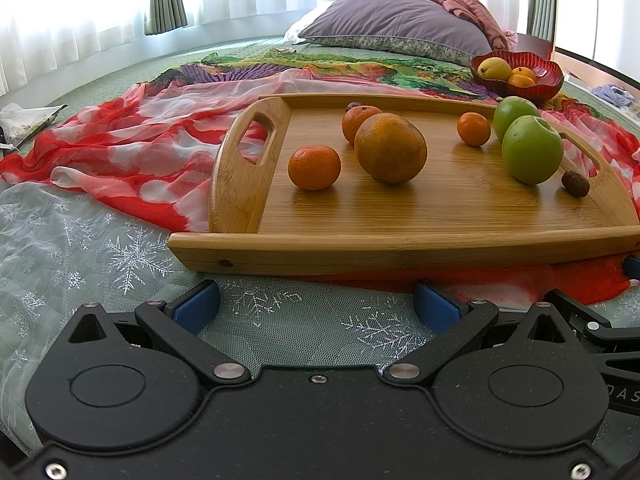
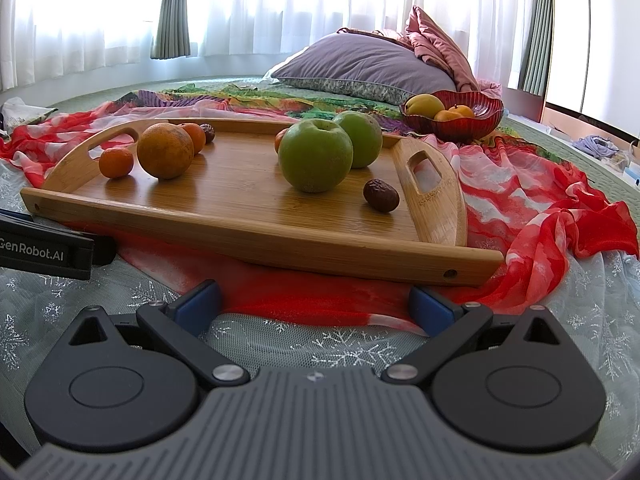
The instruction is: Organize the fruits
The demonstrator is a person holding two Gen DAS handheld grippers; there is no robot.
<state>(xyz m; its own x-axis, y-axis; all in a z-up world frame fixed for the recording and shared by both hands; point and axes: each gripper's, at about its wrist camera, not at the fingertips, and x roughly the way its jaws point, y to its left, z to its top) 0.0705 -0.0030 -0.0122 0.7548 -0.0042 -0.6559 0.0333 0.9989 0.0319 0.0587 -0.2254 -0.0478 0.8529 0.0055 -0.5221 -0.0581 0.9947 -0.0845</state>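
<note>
Bamboo tray point(image 1: 440, 208) sits on a red-white scarf point(image 1: 132, 168) on the bed, and most fruit lies loose on it: large orange point(image 1: 390, 147) near tray centre, small mandarin point(image 1: 314, 167) just left of it, another mandarin point(image 1: 360, 120) behind it, a third point(image 1: 474, 129) toward the tray's right side, two green apples point(image 1: 531, 149) by the right handle, a brown date point(image 1: 575, 184) at that handle's foot. Red glass bowl point(image 2: 454, 114) stands beyond the tray's far right corner, off the tray, already holding a yellow fruit and a couple of mandarins — judged the sorting target, though the scene fits fruit going either way. Left claw point(image 1: 318, 306) and right claw point(image 2: 316, 304) both rest low on the bed before the tray's near edge, level, aimed at it — both spread wide, holding nothing.
</note>
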